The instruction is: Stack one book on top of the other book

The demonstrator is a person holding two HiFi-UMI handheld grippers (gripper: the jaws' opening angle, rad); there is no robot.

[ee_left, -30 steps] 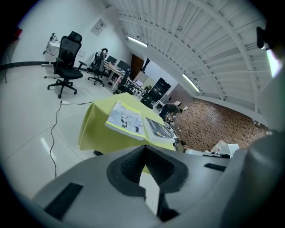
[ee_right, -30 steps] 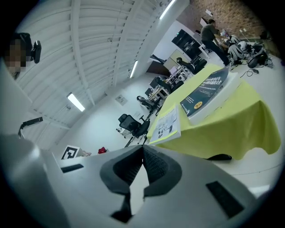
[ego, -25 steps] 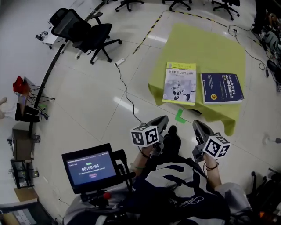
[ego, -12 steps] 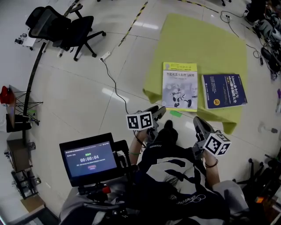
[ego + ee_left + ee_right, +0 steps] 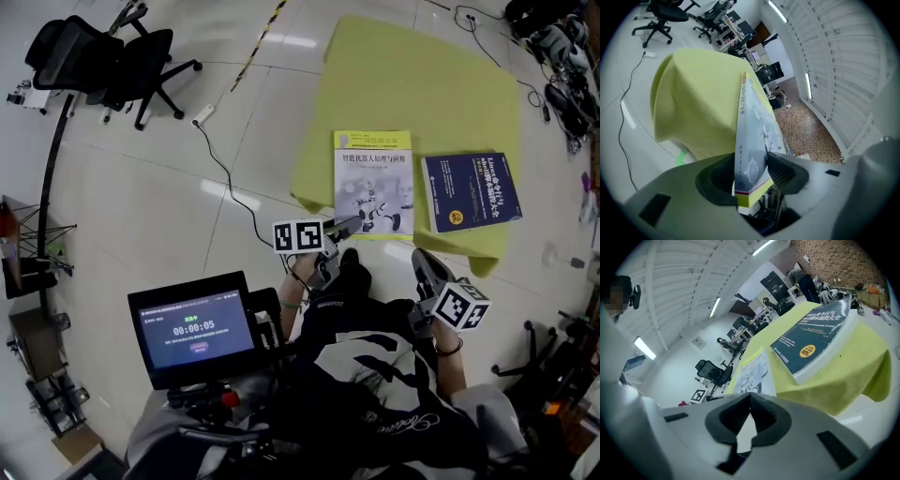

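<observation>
Just changed: left gripper (image 5: 349, 225) brought forward and down from over the lap a second ago to the front edge of the table. Jaws have just been opening and now stand as wide as they go.
Between the left jaws: near left corner of the yellow-and-grey book (image 5: 372, 180), a softcover with a robot pictured on the front. One pad sits close against the cover, the other stands off from it, so not pinched yet.
Right gripper (image 5: 419, 257): jaws fully together with nothing between them. Held short of the table's front edge and pointing roughly at the gap between the two books.
Where the books lie: yellow-and-grey book flat by the front edge, left of middle, its near corner seeming to jut just past that edge. Thick dark blue book (image 5: 471, 190) flat just beside it toward the front right corner, apart from it and slightly skewed.
Table cover: yellow-green cloth (image 5: 412, 89) draped over the front edge and corners.
Meaning for the task: approach looks finished and nothing is stacked yet. Probably next, a closing on that corner, then a lift and a carry rightward onto the dark blue book.
Risk: soft cover gripped at one corner likely to sag or fan open. Cloth could also be caught by the lower jaw.
Around: black office chairs (image 5: 141, 56), white power strip (image 5: 202, 114) with a black cable on the floor left of the table, green tape mark (image 5: 680, 157) on the floor below the front edge, small timer screen (image 5: 192, 330) on the body rig, and tangled cables and gear (image 5: 553, 42) past the right edge.
In the way: nothing seen lying between the two books.
</observation>
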